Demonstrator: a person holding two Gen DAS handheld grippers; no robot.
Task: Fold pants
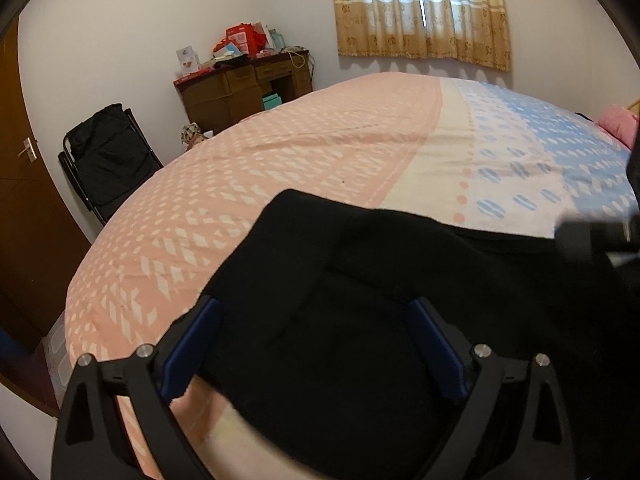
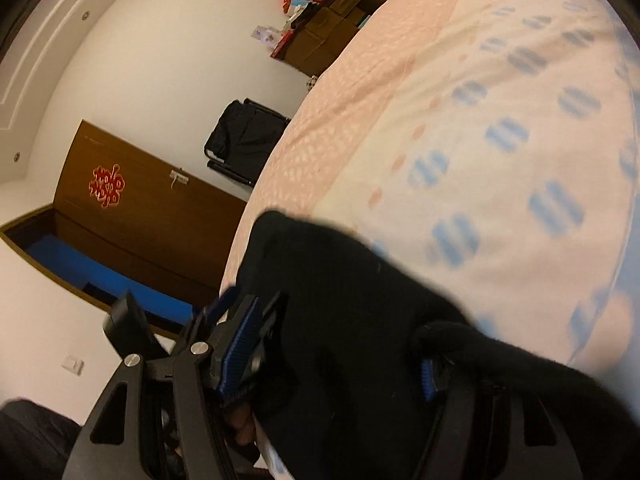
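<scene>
On the pink-and-blue bedspread (image 1: 280, 152) near my edge lie the black pants (image 1: 360, 280) — my left gripper (image 1: 316, 344) hangs spread wide over them, gripping nothing, while my right gripper (image 2: 332, 356) sits part-open with cloth draped over one finger — grip unclear.

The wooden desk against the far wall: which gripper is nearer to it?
Left, narrowly. The left gripper faces the wooden desk across the bed; the right gripper sits beside it, slightly farther, over the black pants.
</scene>
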